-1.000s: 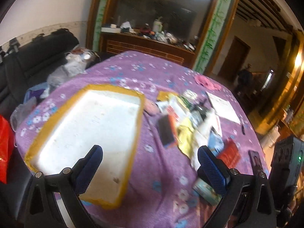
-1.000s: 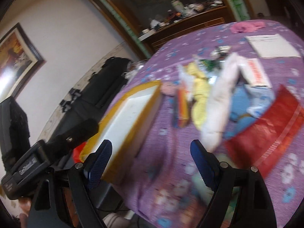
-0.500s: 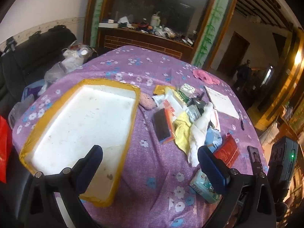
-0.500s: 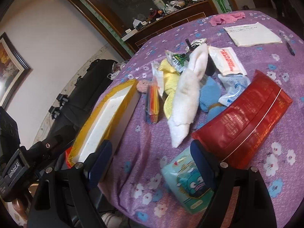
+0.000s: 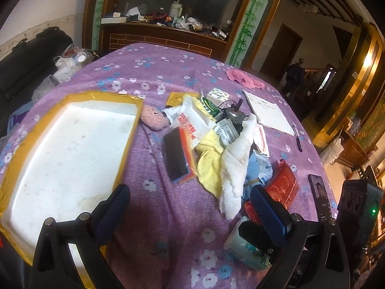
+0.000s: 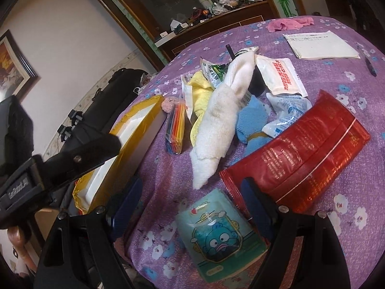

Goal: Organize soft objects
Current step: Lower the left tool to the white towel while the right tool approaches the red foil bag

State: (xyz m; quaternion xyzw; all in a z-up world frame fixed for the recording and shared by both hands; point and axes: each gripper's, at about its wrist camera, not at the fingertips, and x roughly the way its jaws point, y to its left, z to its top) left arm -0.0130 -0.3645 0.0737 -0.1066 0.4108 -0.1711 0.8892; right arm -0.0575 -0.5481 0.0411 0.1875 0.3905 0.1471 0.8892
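Soft cloths, a white fluffy towel (image 6: 216, 120) lying over a yellow one (image 5: 209, 166), sit piled mid-desk beside my white foam tray with yellow taped rim (image 5: 72, 149). My left gripper (image 5: 190, 212) and right gripper (image 6: 190, 207) hover empty, fingers apart, above the purple flowered tablecloth (image 5: 154, 207).

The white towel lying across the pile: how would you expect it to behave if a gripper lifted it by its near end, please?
The white towel looks limp terry, so it would probably drape and stretch out. It lies on the yellow cloth, which might drag along.
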